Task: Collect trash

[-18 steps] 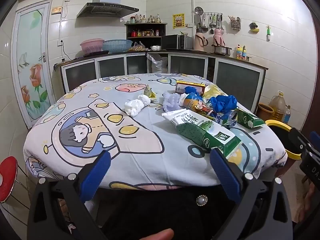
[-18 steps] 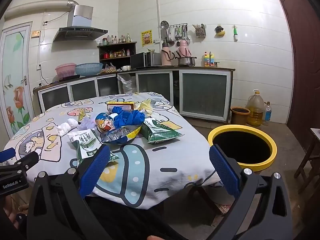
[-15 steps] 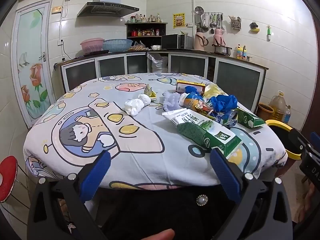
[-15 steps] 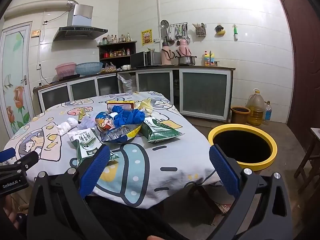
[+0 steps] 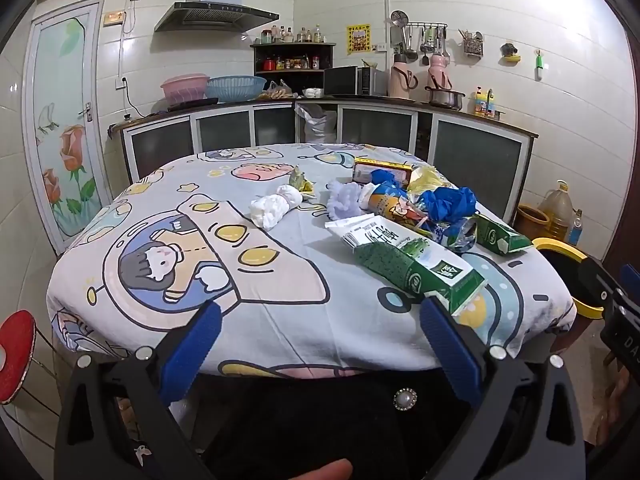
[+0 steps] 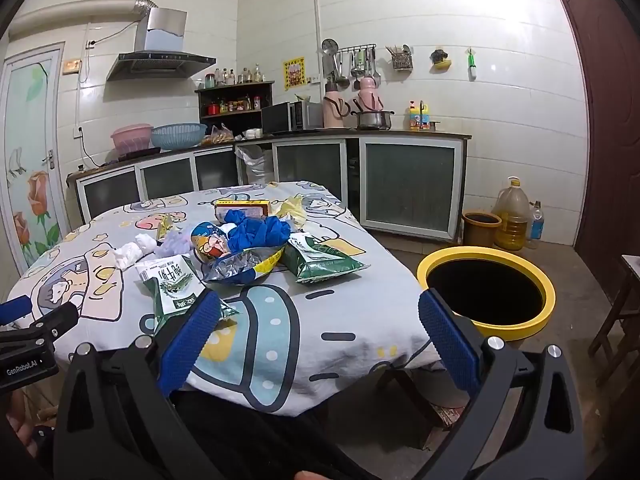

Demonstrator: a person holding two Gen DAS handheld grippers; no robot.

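Note:
Trash lies on the cartoon-print tablecloth (image 5: 168,240): a green and white carton (image 5: 412,260) nearest, a second green pack (image 5: 500,236), a blue plastic bag (image 5: 448,200), a crumpled snack bag (image 5: 392,204), white tissue wads (image 5: 276,208) and an orange box (image 5: 380,168). The same pile shows in the right wrist view, with the carton (image 6: 172,284) and the green pack (image 6: 320,260). A black bin with a yellow rim (image 6: 486,292) stands on the floor right of the table. My left gripper (image 5: 320,328) and right gripper (image 6: 320,324) are both open and empty, held at the table's near edge.
Kitchen counters with glass-front cabinets (image 6: 408,192) run along the back walls. An oil jug (image 6: 512,216), a bottle and a small brown bucket (image 6: 480,226) stand on the floor by the wall. A red stool (image 5: 14,356) is at the left. A wooden stool (image 6: 624,308) is at the far right.

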